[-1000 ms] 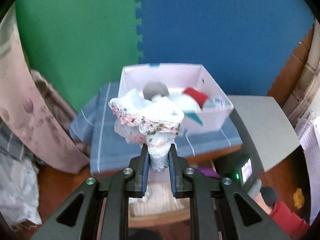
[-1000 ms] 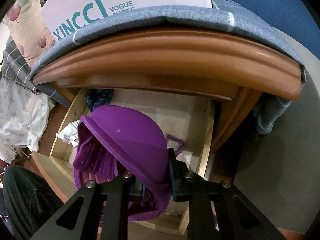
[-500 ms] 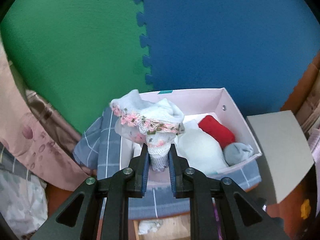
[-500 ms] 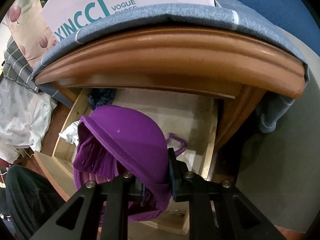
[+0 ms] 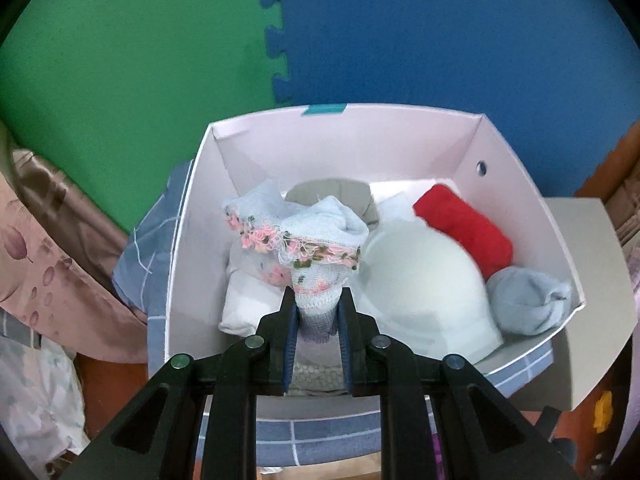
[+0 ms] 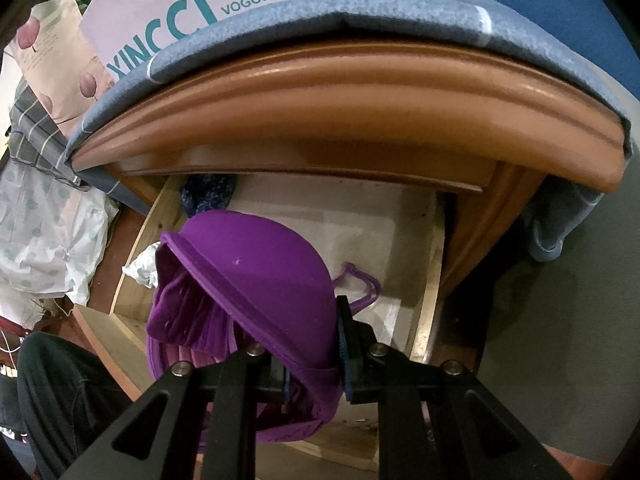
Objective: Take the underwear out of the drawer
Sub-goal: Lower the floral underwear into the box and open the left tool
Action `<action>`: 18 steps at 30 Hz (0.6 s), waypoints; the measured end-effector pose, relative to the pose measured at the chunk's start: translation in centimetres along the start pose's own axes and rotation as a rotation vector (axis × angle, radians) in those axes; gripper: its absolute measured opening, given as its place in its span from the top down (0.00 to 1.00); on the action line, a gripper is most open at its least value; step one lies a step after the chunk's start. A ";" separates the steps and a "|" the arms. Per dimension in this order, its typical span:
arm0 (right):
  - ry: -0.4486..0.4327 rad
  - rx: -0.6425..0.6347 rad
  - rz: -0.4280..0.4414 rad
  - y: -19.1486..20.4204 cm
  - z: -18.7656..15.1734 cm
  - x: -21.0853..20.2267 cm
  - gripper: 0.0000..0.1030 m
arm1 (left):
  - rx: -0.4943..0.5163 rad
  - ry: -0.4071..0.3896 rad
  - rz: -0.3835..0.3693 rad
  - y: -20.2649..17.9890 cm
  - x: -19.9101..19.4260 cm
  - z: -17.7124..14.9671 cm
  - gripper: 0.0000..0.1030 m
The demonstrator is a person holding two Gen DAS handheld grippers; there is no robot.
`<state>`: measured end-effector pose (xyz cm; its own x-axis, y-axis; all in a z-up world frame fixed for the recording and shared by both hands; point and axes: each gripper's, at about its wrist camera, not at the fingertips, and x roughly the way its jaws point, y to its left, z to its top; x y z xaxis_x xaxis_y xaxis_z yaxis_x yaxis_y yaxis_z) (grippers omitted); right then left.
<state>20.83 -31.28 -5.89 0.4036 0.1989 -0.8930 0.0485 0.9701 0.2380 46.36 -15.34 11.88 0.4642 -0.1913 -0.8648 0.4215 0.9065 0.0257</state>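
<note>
1. The left gripper has its jaws narrowed tight on a bunched pale blue garment with a pink floral lace trim; the cloth sticks up from between the pads and flops forward
2. That garment hangs over the near left part of an open pale pink box, above a folded white cloth lying inside
3. In the box there also lie a white bra cup in the middle, a red roll to the right against the wall, a grey-blue sock ball in the near right corner, and a grey piece toward the back
4. The box stands on a blue checked cloth, with a green mat and a blue mat behind it
5. The right gripper has its jaws closed on the edge of a purple bra; the cup bulges up and to the left of the fingers and hides the left one
6. The bra is held over the open drawer, whose pale floor shows behind it; a purple strap loops out on the right
7. At the back left of the drawer lies a dark blue patterned cloth, and a white cloth sits by the left wall
8. Above the drawer runs the brown wooden top edge, covered by the checked cloth, with the lettered box side on it
</note>
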 end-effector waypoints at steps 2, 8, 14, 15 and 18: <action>0.002 -0.004 -0.002 0.1 0.0 0.1 0.84 | 0.012 0.005 0.013 -0.2 0.4 -0.4 0.82; 0.004 -0.010 -0.015 0.4 -0.1 0.2 0.84 | -0.014 -0.009 0.016 -0.2 0.5 -1.3 0.55; -0.001 -0.024 -0.024 0.8 -0.1 0.3 0.84 | -0.005 -0.056 0.012 -0.5 -0.8 -2.1 0.52; 0.000 -0.025 -0.026 0.8 -0.2 0.3 0.84 | -0.008 -0.069 0.015 -0.5 -1.3 -2.5 0.52; -0.001 -0.030 -0.033 0.9 -0.2 0.3 0.84 | 0.000 -0.125 0.034 -0.8 -3.2 -3.6 0.51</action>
<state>20.80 -30.33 -6.00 0.4035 0.1665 -0.8997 0.0347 0.9798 0.1969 41.69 -14.09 12.85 0.5716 -0.2055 -0.7944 0.4039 0.9132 0.0545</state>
